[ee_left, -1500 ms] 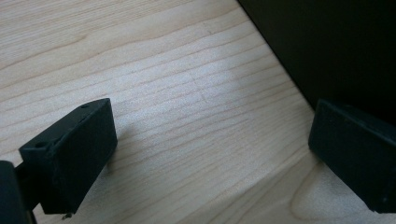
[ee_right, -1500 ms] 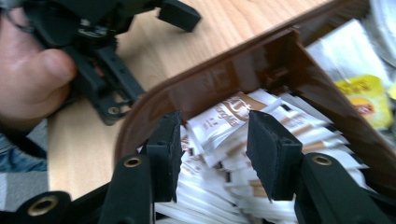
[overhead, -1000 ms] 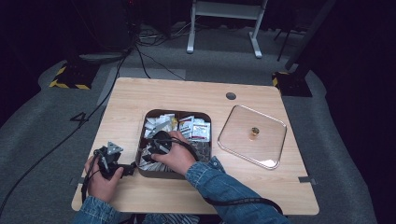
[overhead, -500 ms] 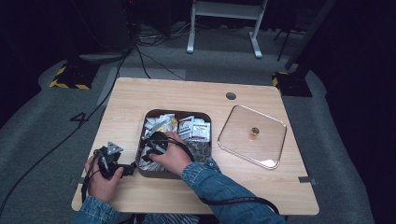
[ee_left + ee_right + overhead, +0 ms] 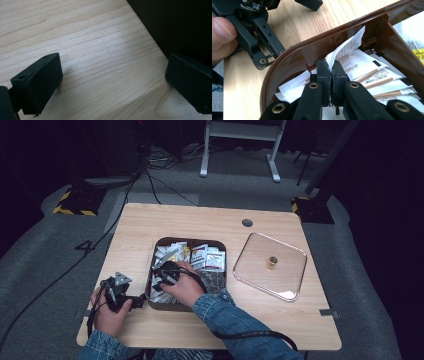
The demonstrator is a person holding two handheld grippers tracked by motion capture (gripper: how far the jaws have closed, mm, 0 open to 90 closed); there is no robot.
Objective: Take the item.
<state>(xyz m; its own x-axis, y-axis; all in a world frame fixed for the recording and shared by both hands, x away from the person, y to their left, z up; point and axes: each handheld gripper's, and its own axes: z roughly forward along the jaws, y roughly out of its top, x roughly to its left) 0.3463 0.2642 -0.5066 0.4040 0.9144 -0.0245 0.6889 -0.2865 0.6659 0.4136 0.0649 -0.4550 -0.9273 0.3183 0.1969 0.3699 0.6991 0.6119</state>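
Observation:
A brown tray [image 5: 189, 239] holds several paper slips and sachets. My right gripper [image 5: 161, 276] reaches into its near left corner. Its jaws have just been closing and stand shut [image 5: 330, 65] on a white printed slip [image 5: 348, 46] that sticks up behind the pads against the tray wall [image 5: 294, 57]. My left gripper [image 5: 139, 298] lies on the table just outside the tray's left wall. It is open [image 5: 112, 85], with bare wood between its jaws and the dark tray wall [image 5: 180, 25] beside its right jaw.
A clear square lid [image 5: 260, 270] with a small brass knob [image 5: 272, 261] lies on the table right of the tray. A round cable hole [image 5: 247, 223] sits near the table's far edge. Cables trail from both grippers, and the floor around the table is dark.
The right forearm has swung a little to the left over the table's near edge. Both grippers stay where they were.

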